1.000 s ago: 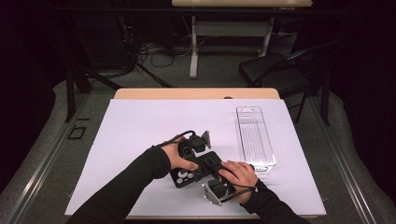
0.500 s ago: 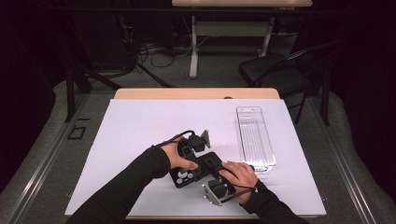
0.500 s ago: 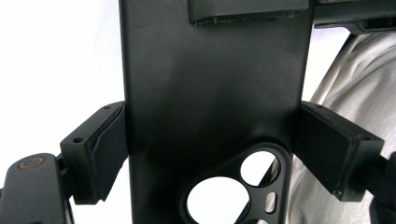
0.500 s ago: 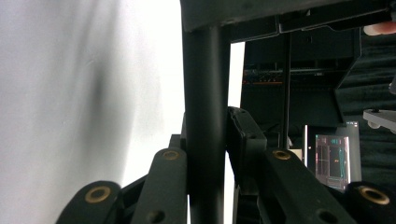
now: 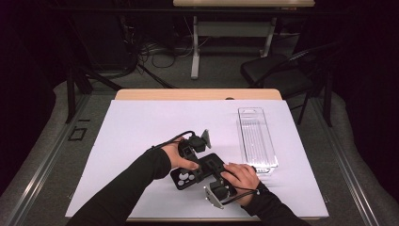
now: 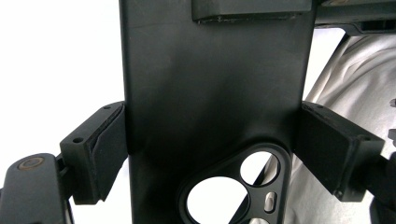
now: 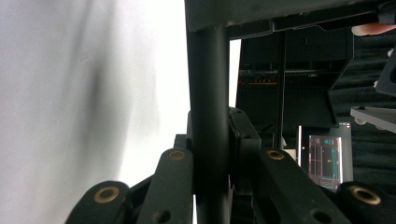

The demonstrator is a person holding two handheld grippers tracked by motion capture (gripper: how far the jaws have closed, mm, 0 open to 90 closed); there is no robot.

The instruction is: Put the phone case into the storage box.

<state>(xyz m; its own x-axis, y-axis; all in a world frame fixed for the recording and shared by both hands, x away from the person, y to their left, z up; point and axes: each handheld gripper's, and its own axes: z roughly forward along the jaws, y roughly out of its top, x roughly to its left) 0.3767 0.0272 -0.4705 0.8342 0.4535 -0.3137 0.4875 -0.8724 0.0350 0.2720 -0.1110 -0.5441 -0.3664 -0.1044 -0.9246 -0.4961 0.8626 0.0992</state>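
A black phone case (image 5: 207,165) with a camera cut-out lies low over the white sheet between both hands. My left gripper (image 5: 196,157) spans its width. In the left gripper view both pads (image 6: 100,149) press on the long sides of the case (image 6: 210,84), so my left gripper (image 6: 212,149) is shut on it. My right gripper (image 5: 217,178) comes in from the near side. Its jaws have just been closing, and in the right gripper view my right gripper (image 7: 212,140) pinches the thin edge of the case (image 7: 208,79).
A clear plastic tray (image 5: 256,139) lies lengthwise to the right of the hands. The white sheet (image 5: 141,127) covers most of the wooden table (image 5: 197,94). A dark chair (image 5: 277,70) and cables stand on the floor beyond the far edge.
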